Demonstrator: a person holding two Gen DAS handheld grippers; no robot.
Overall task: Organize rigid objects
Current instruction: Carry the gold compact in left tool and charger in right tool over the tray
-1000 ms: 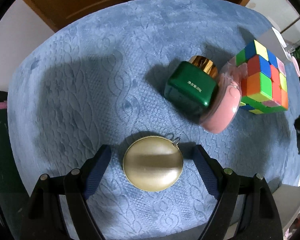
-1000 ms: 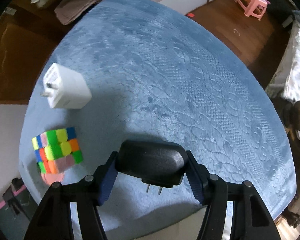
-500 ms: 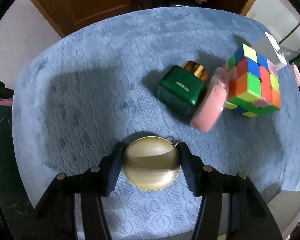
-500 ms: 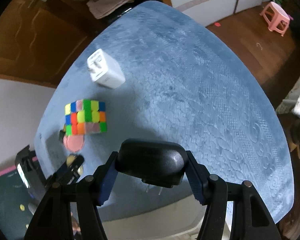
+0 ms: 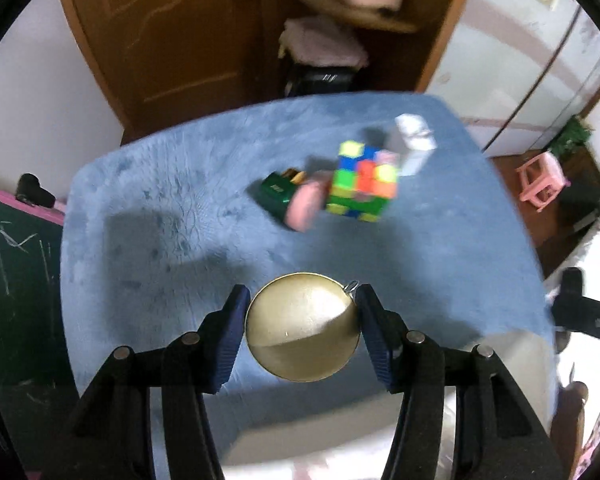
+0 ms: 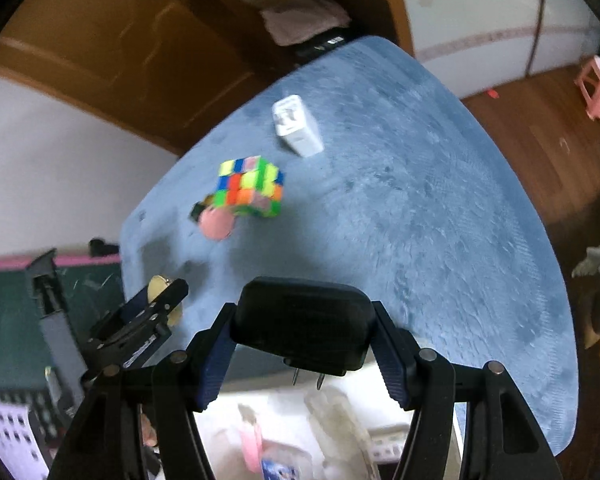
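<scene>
my left gripper clamps the round gold metal tin | my right gripper clamps the black plug adapter | both above blue-carpeted worktop

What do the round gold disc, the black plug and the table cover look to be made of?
Disc: likely metal, a brushed gold sheen with a soft reflection band and a small wire loop at its rim. Plug: hard plastic by the look, a smooth matte black shell with faint highlights and two metal prongs below. Cover: plush blue fabric, with an embossed pattern in fuzzy pile.
</scene>
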